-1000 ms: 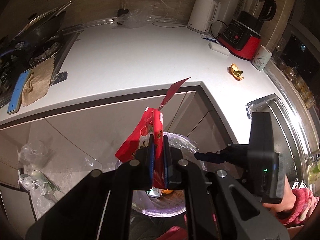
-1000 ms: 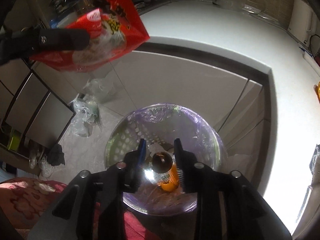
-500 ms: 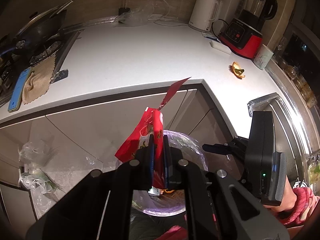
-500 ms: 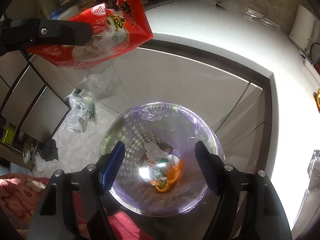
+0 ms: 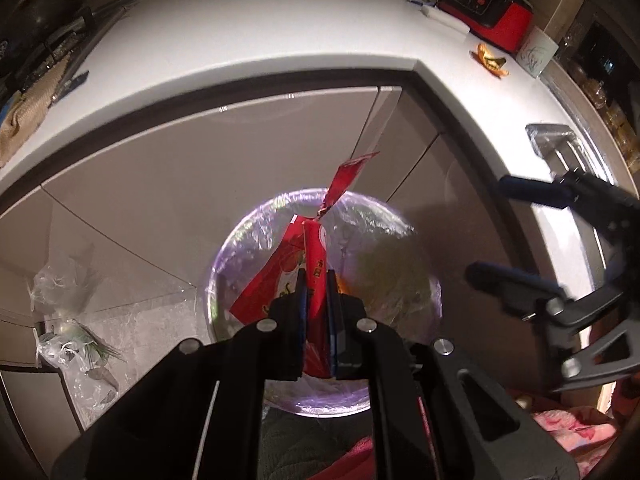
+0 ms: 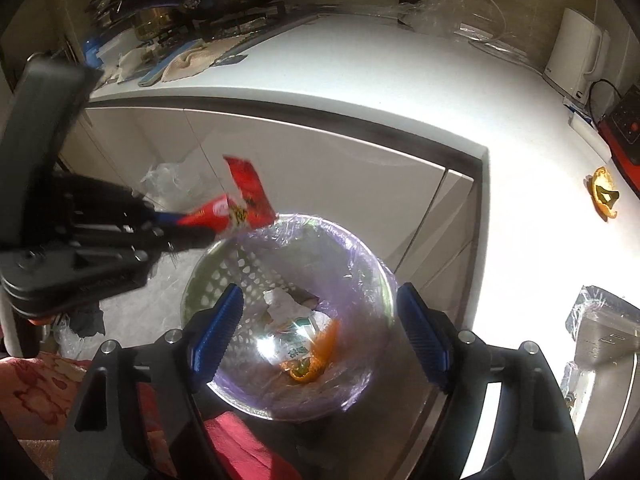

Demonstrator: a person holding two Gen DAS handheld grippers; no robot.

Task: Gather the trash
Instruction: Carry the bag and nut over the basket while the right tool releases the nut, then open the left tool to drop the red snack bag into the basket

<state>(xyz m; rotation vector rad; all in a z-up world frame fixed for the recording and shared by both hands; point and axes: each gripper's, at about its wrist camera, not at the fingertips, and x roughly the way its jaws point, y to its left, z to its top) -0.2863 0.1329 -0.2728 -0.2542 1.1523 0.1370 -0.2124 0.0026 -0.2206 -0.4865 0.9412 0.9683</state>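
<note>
Below the white tabletop (image 6: 400, 80) stands a trash bin (image 6: 360, 256) lined with a purple bag. The left tongs (image 5: 316, 312) pinch a red snack wrapper (image 5: 280, 276) above its mouth. The right tongs (image 6: 320, 332), whose jaws have just been opening, stand wide and empty over it.

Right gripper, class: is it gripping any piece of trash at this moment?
No. The right gripper stands open and empty above the lined trash bin; its jaws have just been opening.
</note>
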